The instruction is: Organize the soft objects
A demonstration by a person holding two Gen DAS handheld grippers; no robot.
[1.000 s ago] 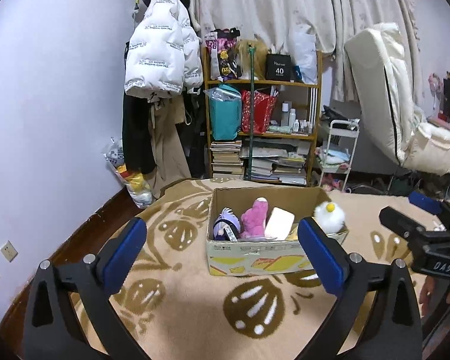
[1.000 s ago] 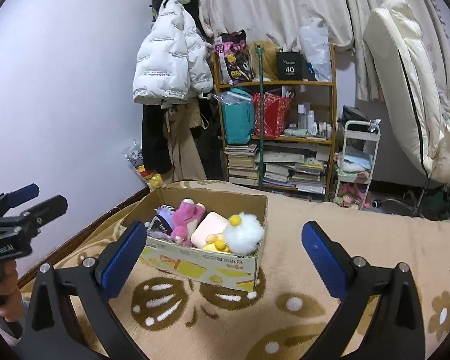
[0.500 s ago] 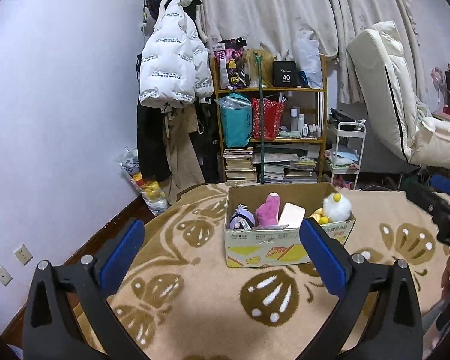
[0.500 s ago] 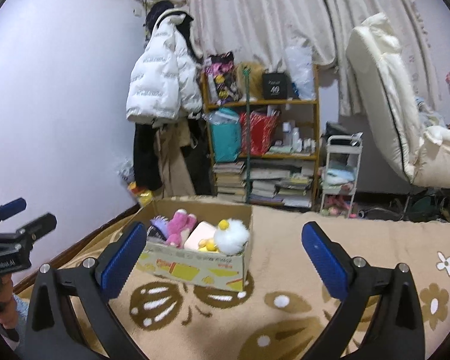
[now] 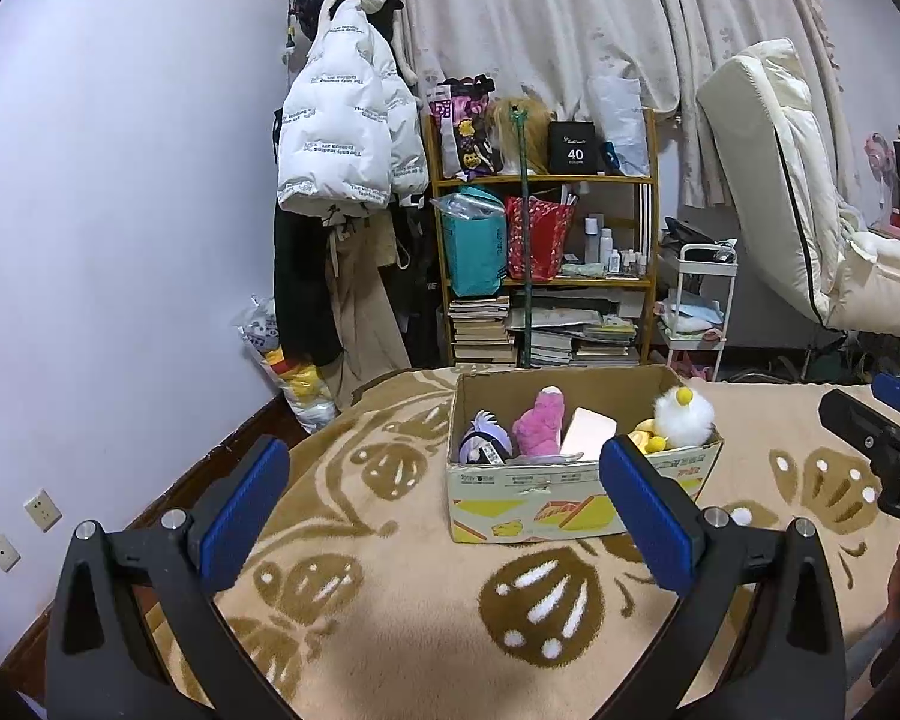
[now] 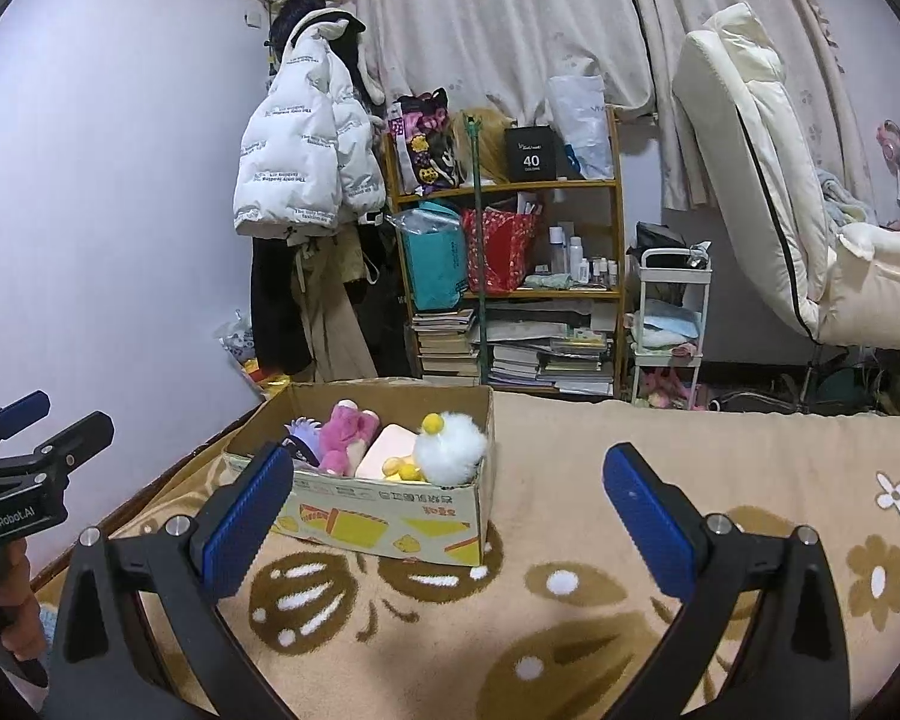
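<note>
A cardboard box (image 5: 528, 498) (image 6: 390, 519) sits on the tan patterned blanket. Inside it lie a pink plush (image 5: 540, 426) (image 6: 345, 435), a purple-haired doll (image 5: 483, 438), a pale pink cushion (image 5: 588, 429) (image 6: 387, 450) and a white fluffy chick with yellow parts (image 5: 684, 414) (image 6: 450, 447). My left gripper (image 5: 444, 510) hovers open in front of the box, holding nothing. My right gripper (image 6: 450, 516) is open too, empty, to the right of the box. The right gripper's body shows at the left wrist view's right edge (image 5: 882, 450); the left one shows at the other view's left edge (image 6: 24, 474).
A wooden shelf (image 5: 546, 276) with books, bags and bottles stands beyond the bed. A white puffer jacket (image 5: 342, 132) hangs on the left wall. A small white cart (image 5: 696, 312) and a cream recliner (image 5: 810, 210) are at the right. A hand (image 6: 12, 606) holds the left gripper.
Both cameras have pulled back and up from the box, which now looks smaller and farther. Both grippers stay open and empty.
</note>
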